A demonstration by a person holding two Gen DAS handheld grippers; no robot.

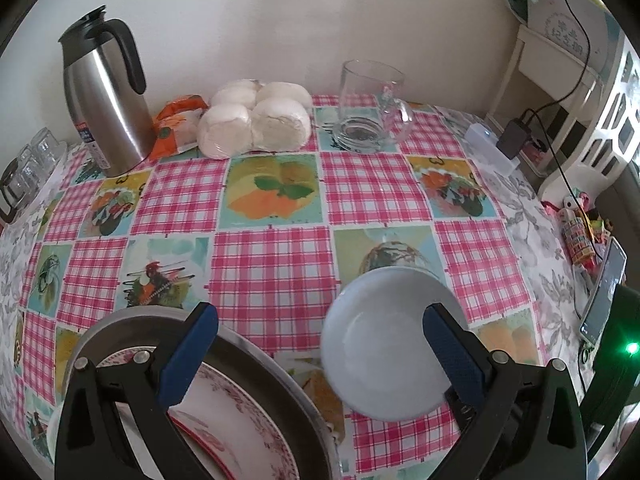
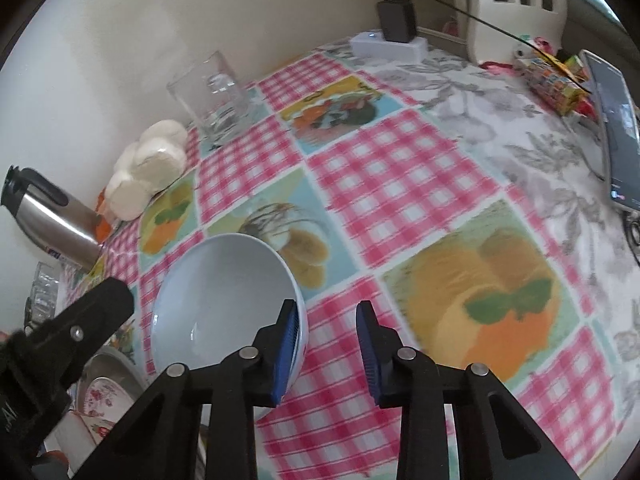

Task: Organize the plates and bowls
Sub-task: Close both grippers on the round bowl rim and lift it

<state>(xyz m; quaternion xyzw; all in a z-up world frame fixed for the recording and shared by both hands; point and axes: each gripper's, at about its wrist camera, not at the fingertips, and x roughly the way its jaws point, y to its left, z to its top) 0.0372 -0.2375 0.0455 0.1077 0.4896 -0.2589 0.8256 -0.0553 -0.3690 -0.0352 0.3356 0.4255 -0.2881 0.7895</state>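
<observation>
One white bowl (image 2: 224, 304) sits just left of the right gripper's (image 2: 328, 348) jaws.

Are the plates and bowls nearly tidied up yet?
About halfway, I think. Done: the flowery plate already sits inside the metal dish. In hand: nothing is gripped yet. The right gripper is open with one finger at the white bowl's rim, and the left gripper hangs open above the dish. Left: the bowl is apart from the dish, probably waiting to join the stack.
</observation>
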